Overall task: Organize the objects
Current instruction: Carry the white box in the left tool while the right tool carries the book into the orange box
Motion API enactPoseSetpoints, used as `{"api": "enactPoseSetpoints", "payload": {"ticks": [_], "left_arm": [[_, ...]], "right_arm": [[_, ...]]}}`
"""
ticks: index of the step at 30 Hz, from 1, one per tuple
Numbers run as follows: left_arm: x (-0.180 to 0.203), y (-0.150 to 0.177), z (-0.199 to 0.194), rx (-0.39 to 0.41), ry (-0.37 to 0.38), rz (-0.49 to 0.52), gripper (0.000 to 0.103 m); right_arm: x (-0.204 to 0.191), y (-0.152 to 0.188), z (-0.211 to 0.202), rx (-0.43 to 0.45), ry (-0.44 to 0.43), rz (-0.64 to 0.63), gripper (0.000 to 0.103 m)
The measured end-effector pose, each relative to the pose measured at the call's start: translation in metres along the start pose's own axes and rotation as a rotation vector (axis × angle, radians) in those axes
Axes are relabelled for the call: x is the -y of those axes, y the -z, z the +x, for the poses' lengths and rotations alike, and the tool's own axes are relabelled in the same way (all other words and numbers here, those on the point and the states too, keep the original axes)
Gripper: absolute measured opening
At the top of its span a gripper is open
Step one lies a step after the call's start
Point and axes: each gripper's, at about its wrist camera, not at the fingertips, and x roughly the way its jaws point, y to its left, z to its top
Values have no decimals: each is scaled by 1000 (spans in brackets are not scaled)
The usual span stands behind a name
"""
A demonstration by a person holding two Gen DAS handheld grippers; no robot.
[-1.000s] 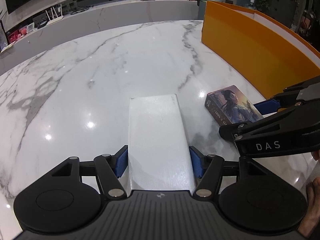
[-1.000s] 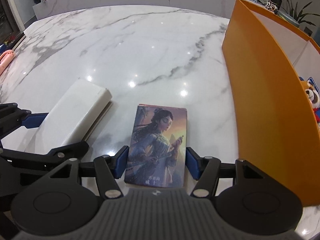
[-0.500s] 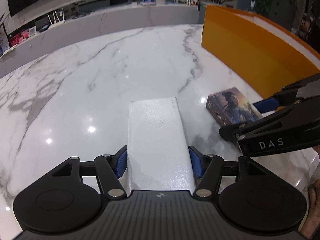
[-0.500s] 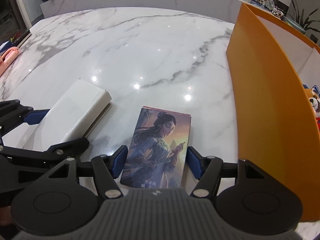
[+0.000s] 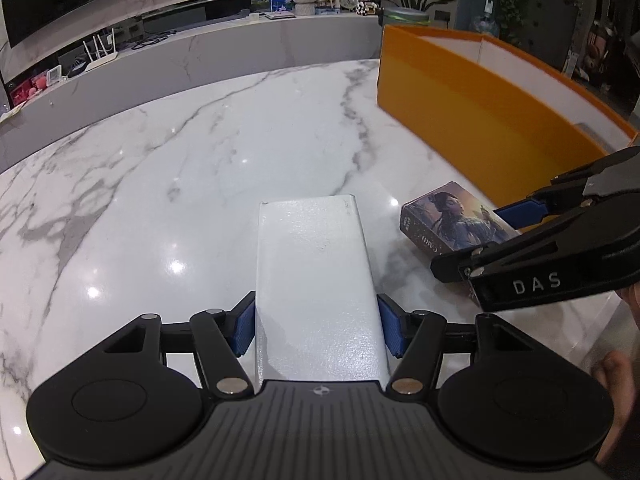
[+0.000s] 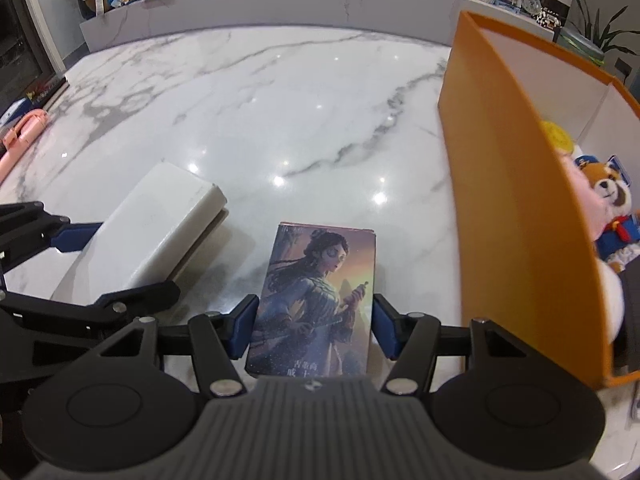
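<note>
A white rectangular box (image 5: 316, 280) sticks forward between the blue pads of my left gripper (image 5: 316, 328), which is shut on its sides. In the right wrist view the white box (image 6: 160, 224) tilts up off the marble, with a shadow under it. A card box with a painted figure (image 6: 320, 280) sits between the pads of my right gripper (image 6: 314, 328). Its jaws are closing and the pads press the box's long edges. In the left wrist view the card box (image 5: 452, 220) lies just right of the white one.
A tall orange storage box (image 6: 500, 160) stands on the right of the marble table (image 5: 200, 180), close to the card box. Inside it are a red panda plush (image 6: 608, 188) and other toys. A pink object (image 6: 24, 132) lies at the far left edge.
Both views have shifted a little, showing more of the room and of the orange box's inside. Each box has stayed between its gripper's pads.
</note>
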Motion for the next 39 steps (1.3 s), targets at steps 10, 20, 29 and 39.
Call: {"api": "enactPoseSetpoints", "payload": {"ticks": [10, 20, 29, 39], "left_arm": [[13, -19, -25, 35, -1, 45, 70], [51, -79, -46, 127, 45, 117, 70], [111, -132, -28, 160, 99, 237, 70], [169, -166, 13, 147, 159, 302, 70]], "right_arm": [[7, -12, -56, 91, 8, -19, 61], [35, -24, -118, 198, 47, -30, 61], [92, -32, -151, 245, 125, 13, 61], [159, -41, -157, 229, 218, 46, 61]]}}
